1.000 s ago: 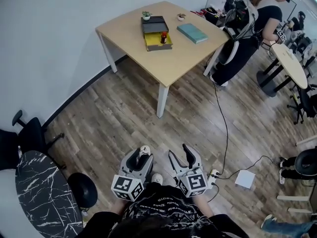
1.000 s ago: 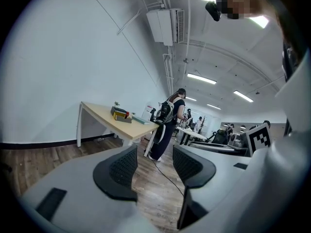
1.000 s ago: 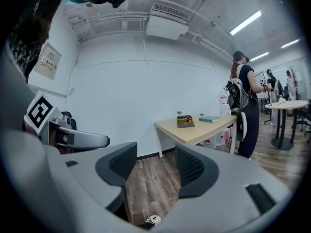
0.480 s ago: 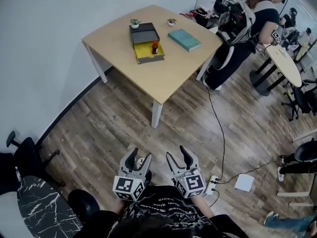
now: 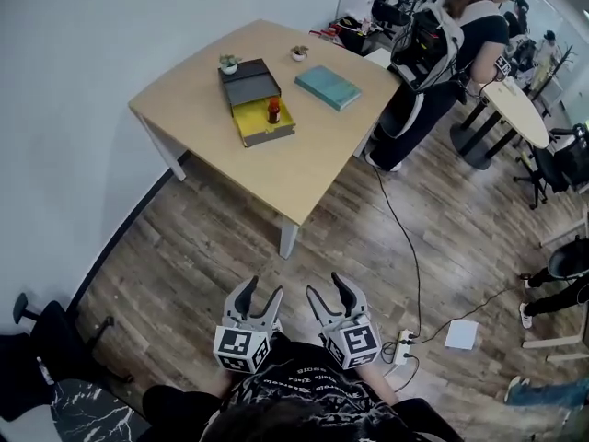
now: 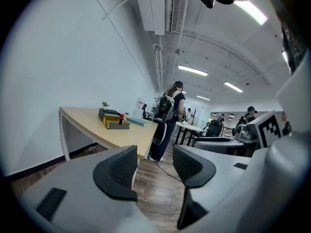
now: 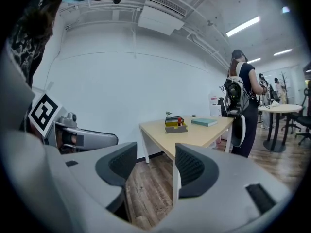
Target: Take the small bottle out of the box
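Both claws are hanging close to the person's body, well short of the table [image 5: 304, 168]; the left claw [image 5: 262, 291] is holding its jaws moderately apart with nothing between them, and the right claw [image 5: 327, 288] is doing the same, gripping nothing; only wooden floor is showing through each gap. The small bottle [image 5: 273, 110] is standing upright inside the yellow-lined box [image 5: 271, 139], which is sitting open on the table far ahead of both claws, with its dark lid [image 5: 248, 79] lying just beyond it; a teal book [image 5: 328, 88] is lying to the right of the box, apart from it. From the head view the bottle is lying almost straight ahead of the left claw and ahead and to the left of the right claw, so the left claw is looking slightly the better placed, though neither is anywhere near reach; the whole stretch of floor is lying between. The bottle's long axis is running vertically, so a claw coming in over the near wall of the box would probably be closing on it from the sides; that is a judgement, since no approach to the box is showing yet.
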The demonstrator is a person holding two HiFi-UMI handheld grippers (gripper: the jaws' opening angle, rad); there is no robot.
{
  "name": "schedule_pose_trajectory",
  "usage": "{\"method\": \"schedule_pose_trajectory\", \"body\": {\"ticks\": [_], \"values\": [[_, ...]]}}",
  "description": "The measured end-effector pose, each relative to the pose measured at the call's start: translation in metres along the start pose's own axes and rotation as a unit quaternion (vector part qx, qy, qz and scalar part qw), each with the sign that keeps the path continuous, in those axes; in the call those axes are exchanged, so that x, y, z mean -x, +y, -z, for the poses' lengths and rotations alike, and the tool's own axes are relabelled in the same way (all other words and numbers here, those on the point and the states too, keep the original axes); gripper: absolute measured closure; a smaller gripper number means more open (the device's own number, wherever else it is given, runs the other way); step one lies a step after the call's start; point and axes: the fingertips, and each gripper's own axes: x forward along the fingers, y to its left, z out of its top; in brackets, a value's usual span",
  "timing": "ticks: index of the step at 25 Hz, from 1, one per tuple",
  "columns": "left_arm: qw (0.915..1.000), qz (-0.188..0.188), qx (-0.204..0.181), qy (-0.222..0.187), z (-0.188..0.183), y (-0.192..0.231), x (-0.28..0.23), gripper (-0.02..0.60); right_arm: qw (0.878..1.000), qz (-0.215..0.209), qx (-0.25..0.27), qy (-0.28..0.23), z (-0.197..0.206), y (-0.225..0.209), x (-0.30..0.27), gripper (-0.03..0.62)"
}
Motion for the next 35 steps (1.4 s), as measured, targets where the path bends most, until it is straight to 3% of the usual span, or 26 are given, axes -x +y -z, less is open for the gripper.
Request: {"method": "schedule_pose_trajectory", "body": {"ticks": [7,14,18,24,30,35], "values": [[0.9993,0.029,-0.020,0.007,-0.013,0.025,-0.025,0.348,1.000,0.021,-0.016,-0.003,-0.002,0.000,-0.030,0.336],[0.9995,0.027,-0.013,0.004,-0.022,0.041,-0.035,0.348,1.000,0.012,-0.024,0.000,-0.007,0.000,-0.052,0.336],[0.9999,0.012,0.000,0.003,-0.025,0.050,-0.044,0.348,0.999,0.001,-0.050,-0.013,-0.021,-0.014,-0.069,0.337],[0.9998,-0.016,0.007,-0.005,-0.036,0.069,-0.073,0.348,0.999,-0.024,-0.040,-0.022,-0.040,-0.038,-0.111,0.337],[0.9992,-0.035,0.013,0.015,-0.050,0.091,-0.132,0.348,0.996,-0.059,-0.057,-0.019,-0.062,-0.078,-0.175,0.350],[0.9981,-0.058,0.023,-0.003,-0.077,0.104,-0.179,0.348,0.996,-0.086,-0.034,-0.017,-0.086,-0.114,-0.222,0.350]]}}
